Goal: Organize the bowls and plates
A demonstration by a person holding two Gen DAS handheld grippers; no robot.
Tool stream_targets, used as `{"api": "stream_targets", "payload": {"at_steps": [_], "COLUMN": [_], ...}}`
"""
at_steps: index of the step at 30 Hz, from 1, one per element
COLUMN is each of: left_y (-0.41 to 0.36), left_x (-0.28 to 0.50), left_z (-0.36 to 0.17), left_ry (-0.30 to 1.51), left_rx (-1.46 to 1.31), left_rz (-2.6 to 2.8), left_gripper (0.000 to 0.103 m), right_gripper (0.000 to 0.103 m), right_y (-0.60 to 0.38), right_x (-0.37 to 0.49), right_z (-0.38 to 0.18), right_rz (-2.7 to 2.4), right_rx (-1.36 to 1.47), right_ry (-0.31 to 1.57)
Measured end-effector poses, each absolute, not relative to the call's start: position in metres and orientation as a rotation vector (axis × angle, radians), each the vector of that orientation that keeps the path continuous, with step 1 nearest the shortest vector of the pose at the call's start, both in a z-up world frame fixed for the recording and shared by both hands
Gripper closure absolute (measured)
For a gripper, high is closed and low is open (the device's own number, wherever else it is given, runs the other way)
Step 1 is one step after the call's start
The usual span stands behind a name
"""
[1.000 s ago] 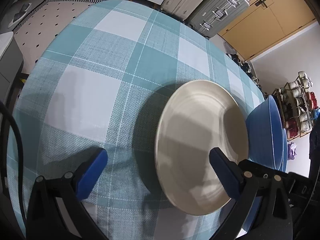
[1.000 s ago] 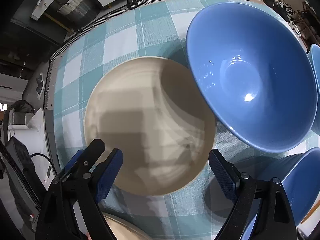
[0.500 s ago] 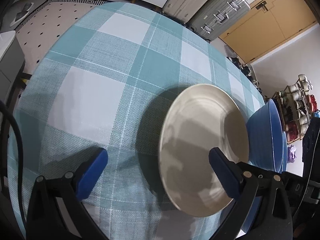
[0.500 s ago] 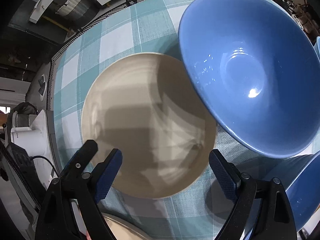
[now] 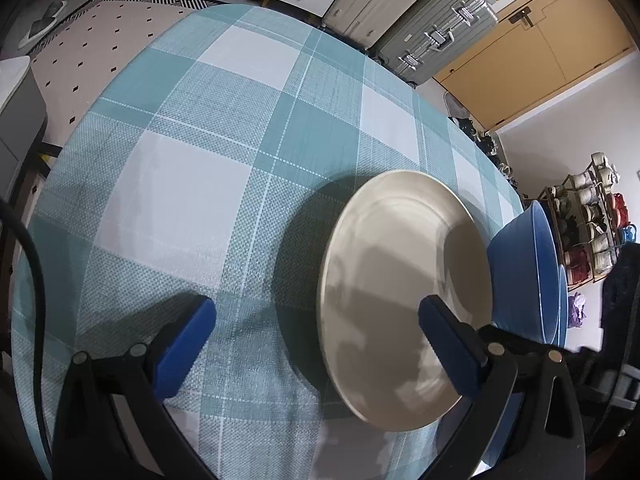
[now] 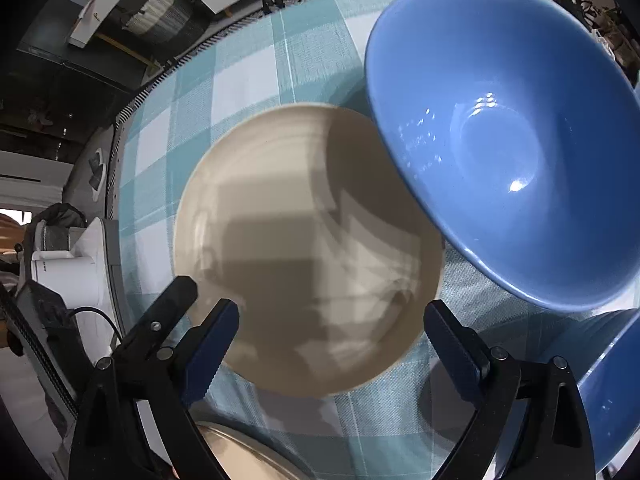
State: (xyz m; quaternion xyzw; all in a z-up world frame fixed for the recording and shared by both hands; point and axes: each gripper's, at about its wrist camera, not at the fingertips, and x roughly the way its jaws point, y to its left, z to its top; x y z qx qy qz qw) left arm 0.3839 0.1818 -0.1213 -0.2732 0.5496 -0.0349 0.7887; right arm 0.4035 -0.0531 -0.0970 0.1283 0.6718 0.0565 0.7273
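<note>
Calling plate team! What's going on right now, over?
Left gripper open, empty. Right gripper open over cream plate. Big blue bowl crowds the plate's edge.

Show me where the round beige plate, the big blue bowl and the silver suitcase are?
Round beige plate (image 6: pixel 304 248): right wrist view, on its shadowed centre.
Big glossy blue bowl (image 6: pixel 500 140): right wrist view, on its inner bottom.
Ribbed silver suitcase (image 5: pixel 436 28): left wrist view, on its side panel.

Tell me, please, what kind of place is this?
Probably a lived-in home, perhaps a dining area near the entrance. A table with a checked cloth holds a beige plate and a blue bowl; suitcases and a shoe rack stand nearby.
</note>
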Motion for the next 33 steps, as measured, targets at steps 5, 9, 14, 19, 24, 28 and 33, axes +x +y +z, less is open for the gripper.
{"api": "stream_targets", "payload": {"at_steps": [5,9,14,19,24,28,33], "left_y": [0.179,0.176,0.167,0.154,0.148,0.150,0.150], "left_x": [0.385,0.385,0.387,0.385,0.384,0.385,0.383], "left_z": [-0.121,-0.120,-0.120,-0.119,-0.119,-0.120,-0.118], "left_ry": [1.171,1.174,1.198,1.210,1.191,1.206,1.210], "left_rx": [-0.551,-0.495,-0.448,-0.390,-0.357,-0.371,-0.342], "left_rz": [-0.046,-0.009,-0.015,0.012,0.028,0.029,0.041], "left_gripper": [0.009,0.030,0.072,0.086,0.095,0.096,0.096], "right_gripper": [0.008,0.008,0.008,0.008,0.008,0.008,0.008], "right_y": [-0.056,-0.059,-0.066,-0.058,-0.056,-0.059,-0.067], "right_x": [0.397,0.388,0.368,0.349,0.347,0.346,0.349], "right_z": [-0.075,-0.061,-0.039,-0.033,-0.048,-0.056,-0.064], "right_rz": [0.161,0.209,0.340,0.361,0.356,0.348,0.315], "right_rx": [0.301,0.337,0.471,0.398,0.399,0.390,0.374], "right_ry": [1.420,1.379,1.318,1.280,1.317,1.330,1.334]}}
